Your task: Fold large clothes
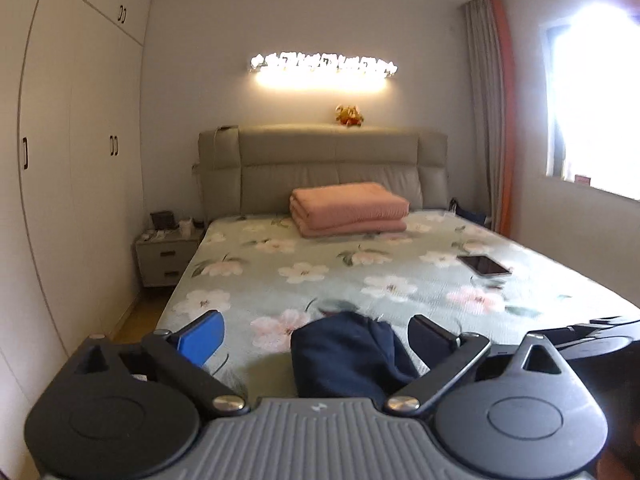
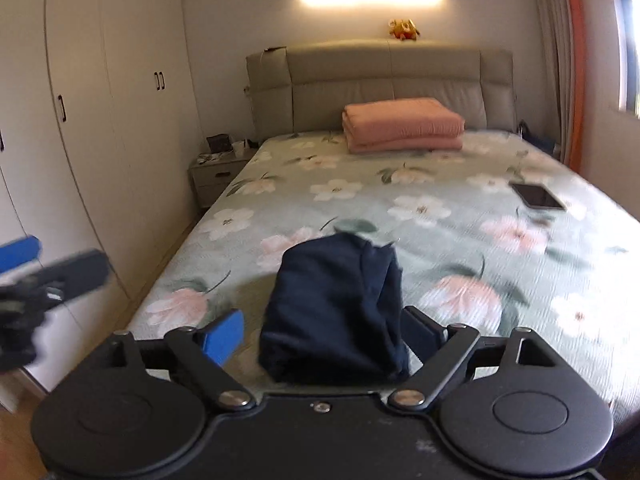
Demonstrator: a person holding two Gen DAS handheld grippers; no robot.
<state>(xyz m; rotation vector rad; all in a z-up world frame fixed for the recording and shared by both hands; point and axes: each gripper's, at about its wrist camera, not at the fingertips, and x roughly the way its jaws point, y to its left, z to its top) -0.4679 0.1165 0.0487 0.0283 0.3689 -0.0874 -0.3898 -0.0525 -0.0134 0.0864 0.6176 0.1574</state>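
Observation:
A dark navy garment [image 2: 336, 308] lies bundled near the foot edge of the floral bed [image 2: 440, 216]; it also shows in the left wrist view [image 1: 348, 352]. My right gripper [image 2: 324, 336] is open, its fingers on either side of the bundle without clamping it. My left gripper [image 1: 316, 336] is open and empty, held just short of the garment. The left gripper also shows blurred at the left edge of the right wrist view [image 2: 48, 272].
A folded pink blanket [image 1: 348, 208] lies by the padded headboard [image 1: 320, 160]. A dark tablet [image 1: 484, 266] lies on the bed's right side. A nightstand [image 1: 168, 256] and white wardrobes [image 1: 80, 160] stand left. A window with curtains [image 1: 500, 120] is on the right.

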